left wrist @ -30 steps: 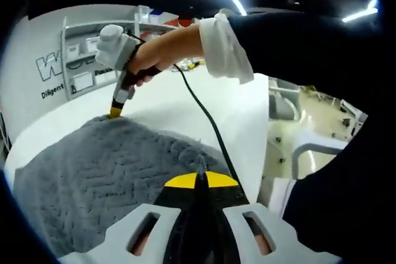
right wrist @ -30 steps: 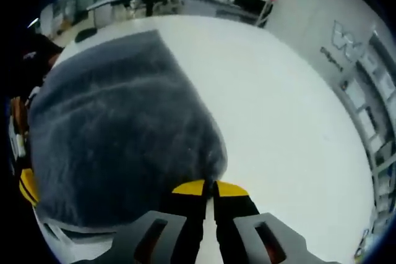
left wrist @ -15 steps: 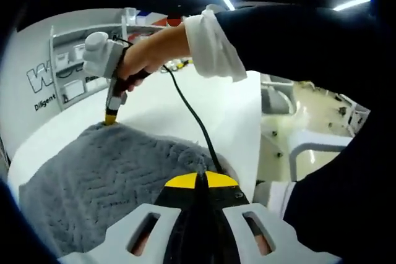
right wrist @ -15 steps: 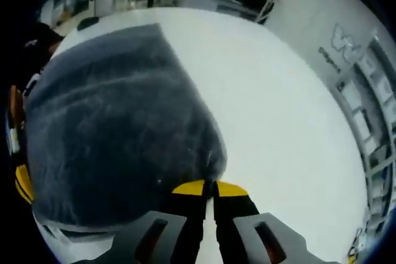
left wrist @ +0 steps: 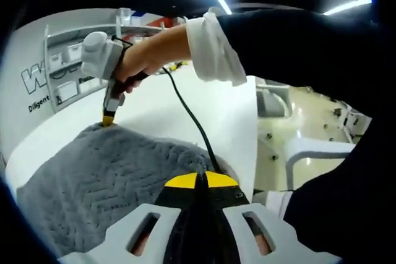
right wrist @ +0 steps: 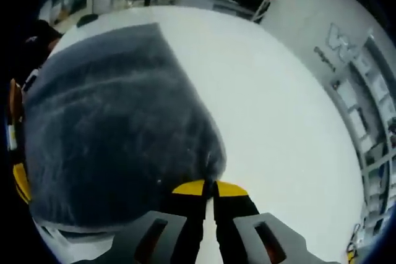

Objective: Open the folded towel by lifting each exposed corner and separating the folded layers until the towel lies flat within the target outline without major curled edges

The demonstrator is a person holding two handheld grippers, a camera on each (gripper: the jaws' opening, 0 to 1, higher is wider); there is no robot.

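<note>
A grey towel (left wrist: pixel 105 183) with a herringbone weave is stretched over the white table (left wrist: pixel 161 100). My left gripper (left wrist: pixel 199 180) is shut on its near corner, the fabric bunched at the yellow tips. In the left gripper view a hand holds my right gripper (left wrist: pixel 109 119), pinching the far corner of the towel. In the right gripper view the towel (right wrist: pixel 111 128) spreads away to the left, lifted and bulging, and my right gripper (right wrist: pixel 209 187) is shut on its corner. The yellow tip of my left gripper (right wrist: pixel 20 180) peeks out at the towel's left edge.
A black cable (left wrist: pixel 192 122) trails from the right gripper across the table. A white wall with shelves and lettering (left wrist: pixel 55 72) stands beyond the table. The table edge (left wrist: pixel 255 140) drops to a floor on the right. Bare white tabletop (right wrist: pixel 284 134) lies right of the towel.
Both grippers keep their hold on the towel corners. The views have drifted slightly; the towel stays stretched between them, little changed.
</note>
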